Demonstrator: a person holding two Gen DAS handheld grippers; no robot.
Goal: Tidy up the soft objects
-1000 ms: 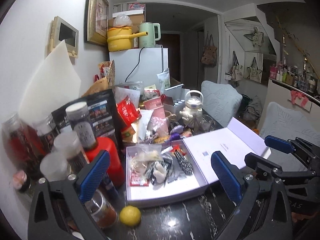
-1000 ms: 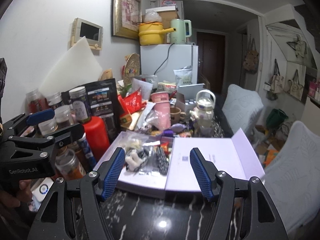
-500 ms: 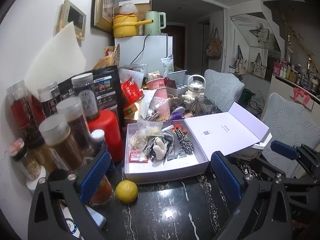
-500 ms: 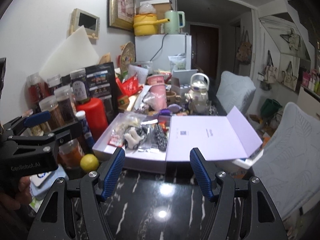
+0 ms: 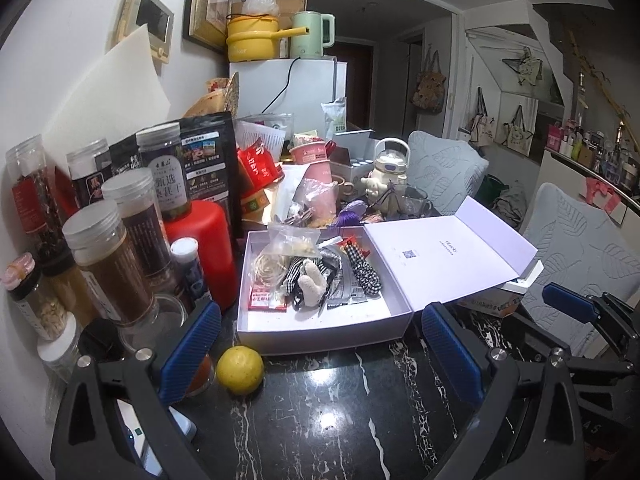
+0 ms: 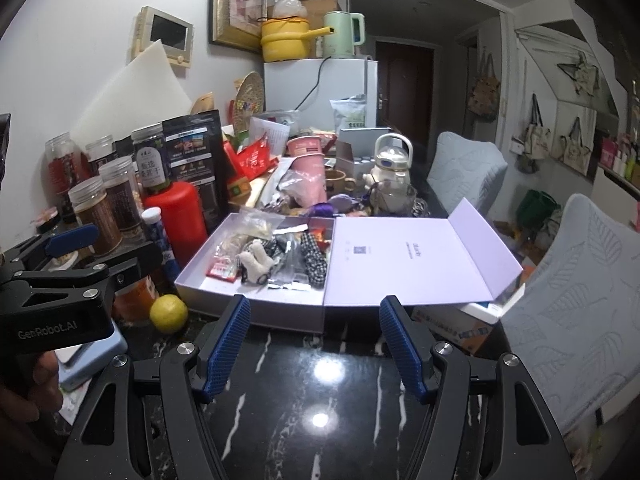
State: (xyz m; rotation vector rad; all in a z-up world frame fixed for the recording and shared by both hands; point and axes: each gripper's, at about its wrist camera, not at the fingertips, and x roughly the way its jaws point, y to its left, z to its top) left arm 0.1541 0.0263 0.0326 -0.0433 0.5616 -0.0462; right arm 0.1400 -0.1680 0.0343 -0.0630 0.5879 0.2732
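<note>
**Both claws released in front of the open box**

Left wrist view: the left claw (image 5: 320, 352) is released, nothing between its blue pads, above the black marbled desk (image 5: 340, 420). Just beyond lies the white box (image 5: 320, 332), its lid (image 5: 444, 260) folded open to the right. Inside, a cream plush toy (image 5: 314, 288) rests on checkered cloth pieces (image 5: 362, 268). A lemon (image 5: 239, 369) sits beside the box's front left corner.

Right wrist view: the right claw (image 6: 314, 350) is likewise released and empty, facing the box (image 6: 256, 312). The plush toy (image 6: 254, 266) lies inside. The left claw (image 6: 72, 256) shows at the left edge.
</note>
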